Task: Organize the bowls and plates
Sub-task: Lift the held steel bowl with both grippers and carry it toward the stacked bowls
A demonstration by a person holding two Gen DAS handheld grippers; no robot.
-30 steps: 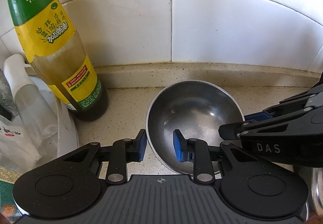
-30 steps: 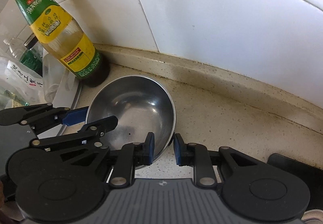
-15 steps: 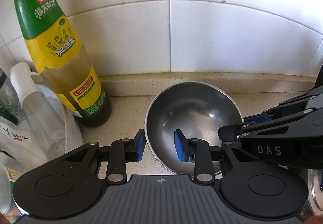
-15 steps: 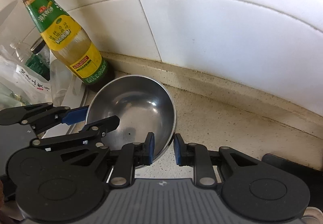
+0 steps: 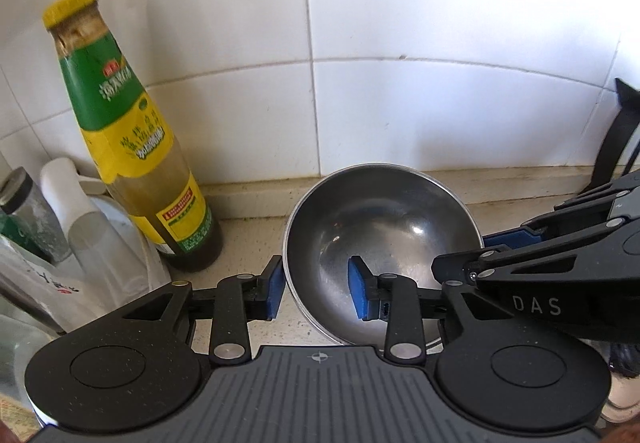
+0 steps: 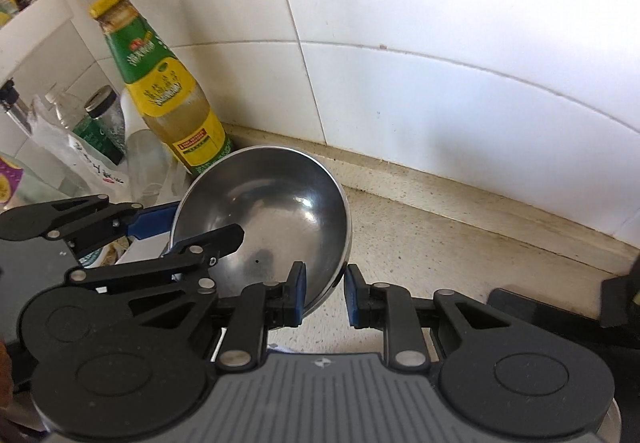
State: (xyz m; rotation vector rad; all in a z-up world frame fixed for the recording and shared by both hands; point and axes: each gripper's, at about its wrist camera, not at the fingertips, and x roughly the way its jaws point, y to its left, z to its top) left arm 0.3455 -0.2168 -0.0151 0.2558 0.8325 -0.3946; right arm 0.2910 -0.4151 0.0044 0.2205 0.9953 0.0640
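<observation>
A steel bowl (image 5: 384, 227) is held between both grippers, lifted off the beige counter near the tiled wall. My left gripper (image 5: 318, 291) straddles the bowl's left rim, one blue pad outside and one inside, with a visible gap at the inner pad. My right gripper (image 6: 324, 293) straddles the bowl's right rim (image 6: 340, 243), its pads close on either side of the thin wall. The bowl (image 6: 272, 211) tilts in the right wrist view. The right gripper also shows in the left wrist view (image 5: 500, 247), at the bowl's right rim.
A tall green-and-yellow sauce bottle (image 5: 136, 147) stands left of the bowl against the wall. Clear bottles, jars and plastic bags (image 5: 60, 243) crowd the far left. A black object (image 6: 560, 319) lies on the counter at right. A raised counter lip runs along the wall.
Both grippers and the bowl have risen together: the wall tiles and the bottle sit lower in view, and the bottle's cap now shows.
</observation>
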